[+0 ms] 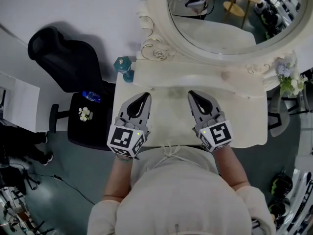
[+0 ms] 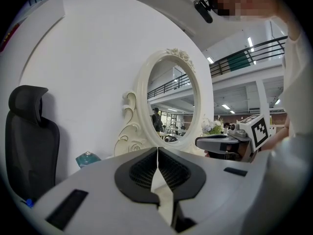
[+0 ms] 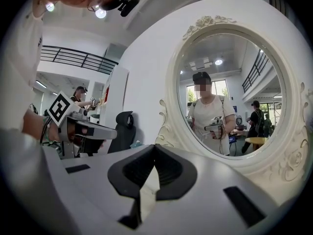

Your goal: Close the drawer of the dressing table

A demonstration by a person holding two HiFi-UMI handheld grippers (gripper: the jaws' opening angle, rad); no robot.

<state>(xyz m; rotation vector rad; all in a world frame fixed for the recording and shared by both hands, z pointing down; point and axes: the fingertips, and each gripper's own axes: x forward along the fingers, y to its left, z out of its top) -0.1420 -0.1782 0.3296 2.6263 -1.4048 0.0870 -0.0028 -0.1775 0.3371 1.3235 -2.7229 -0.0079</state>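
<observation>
The white dressing table [image 1: 244, 111] stands under me, with its oval mirror [image 1: 230, 13] at the back. Its drawer shows in no view; my body and the tabletop hide the front. My left gripper [image 1: 146, 96] hovers over the left half of the tabletop, jaws shut with nothing between them. My right gripper [image 1: 190, 93] hovers beside it over the middle, also shut and empty. In the left gripper view the left gripper [image 2: 157, 150] points at the mirror [image 2: 173, 106]. In the right gripper view the right gripper [image 3: 155, 148] faces the mirror [image 3: 230, 97].
A teal jar [image 1: 123, 65] sits at the table's back left corner. A black office chair [image 1: 73, 67] stands to the left, with a blue bottle [image 1: 91, 96] on its seat. White flowers [image 1: 288, 75] stand at the table's right end.
</observation>
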